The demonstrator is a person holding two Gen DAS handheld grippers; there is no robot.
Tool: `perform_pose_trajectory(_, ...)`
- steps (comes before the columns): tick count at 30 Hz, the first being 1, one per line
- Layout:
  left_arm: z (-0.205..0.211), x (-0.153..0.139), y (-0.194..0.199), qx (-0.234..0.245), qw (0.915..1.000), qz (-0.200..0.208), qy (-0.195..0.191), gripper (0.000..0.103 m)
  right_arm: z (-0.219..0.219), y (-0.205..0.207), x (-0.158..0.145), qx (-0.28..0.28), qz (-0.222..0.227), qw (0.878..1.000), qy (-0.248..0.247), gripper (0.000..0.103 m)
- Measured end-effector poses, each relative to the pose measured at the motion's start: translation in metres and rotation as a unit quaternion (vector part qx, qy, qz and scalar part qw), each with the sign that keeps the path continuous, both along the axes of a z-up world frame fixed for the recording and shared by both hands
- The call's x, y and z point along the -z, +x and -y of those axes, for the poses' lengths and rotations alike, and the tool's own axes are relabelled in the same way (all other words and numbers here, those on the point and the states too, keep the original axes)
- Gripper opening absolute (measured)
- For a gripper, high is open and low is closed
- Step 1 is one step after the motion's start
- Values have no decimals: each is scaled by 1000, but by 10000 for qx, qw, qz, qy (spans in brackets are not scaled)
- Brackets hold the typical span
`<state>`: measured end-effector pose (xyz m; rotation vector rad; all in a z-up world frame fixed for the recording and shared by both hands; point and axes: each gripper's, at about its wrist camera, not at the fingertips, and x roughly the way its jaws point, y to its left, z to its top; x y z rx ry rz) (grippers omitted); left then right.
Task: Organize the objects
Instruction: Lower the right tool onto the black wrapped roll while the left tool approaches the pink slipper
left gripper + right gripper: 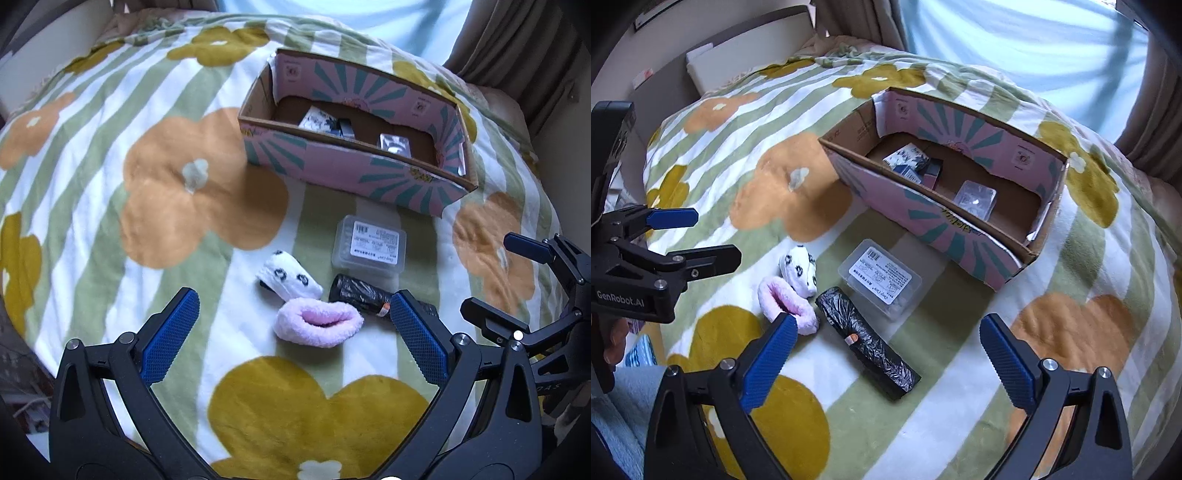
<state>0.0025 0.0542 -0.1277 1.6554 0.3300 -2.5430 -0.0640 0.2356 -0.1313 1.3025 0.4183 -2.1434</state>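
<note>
**A:** On the bed, status: cardboard box [354, 177] sits on the flowered blanket [110, 184], already holding a few small items: a printed packet [908, 158], a dark little box beside it, and a clear plastic case [975, 199]. I'd call it partly done.

**B:** What's left outside?

**A:** Four things, clustered just in front of the box. Clear lidded case with a label [369, 247], nearest the box. Black plastic-bag roll [866, 349] just beside it. White spotted sock bundle [290, 278] touching the pink fuzzy sock [319, 326].

**B:** Grippers?

**A:** Left hand-held gripper [295, 336]: jaws spread wide, nothing between them, held low above the blanket. The pink sock lies dead ahead between the fingers, not touched. Right hand-held gripper [888, 354]: also spread wide, empty, hovering over the black roll, which runs lengthwise through the gap.

**B:** Spacing between the two?

**A:** Side by side, near each other, each visible at the edge of the other's camera. Both point toward the box.

**B:** Next pick?

**A:** My guess: pink sock for the left, roll for the right. The socks touch, so the white one may drag along.
</note>
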Motion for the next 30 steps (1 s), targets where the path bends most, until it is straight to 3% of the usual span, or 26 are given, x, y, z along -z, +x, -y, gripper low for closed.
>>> perform_pose_trajectory(5, -11, 46, 6, -104, 9993, 305, 182, 103, 6, -1, 45, -627, 306, 9975, 105, 88)
perform_pose_trajectory(12, -23, 95, -1, -248, 9987, 427, 160, 103, 20, 2, 100, -1508, 606, 9861, 337, 70)
perform_pose_trajectory(20, -33, 115, -6, -42, 9993, 359, 12, 103, 34, -2, 125, -2201, 544, 9729, 456, 58)
perform_pose_trajectory(27, -32, 119, -8, -3, 9994, 336, 10, 102, 39, -6, 127, -2503, 438, 9660, 476, 46)
perform_pose_trajectory(29, -31, 119, -9, -7, 9994, 331, 74, 93, 40, -7, 127, -2527, 434, 9653, 489, 41)
perform_pose_trajectory(30, -31, 120, -10, 15, 9994, 342, 113, 84, 40, -8, 127, -2537, 455, 9650, 487, 35)
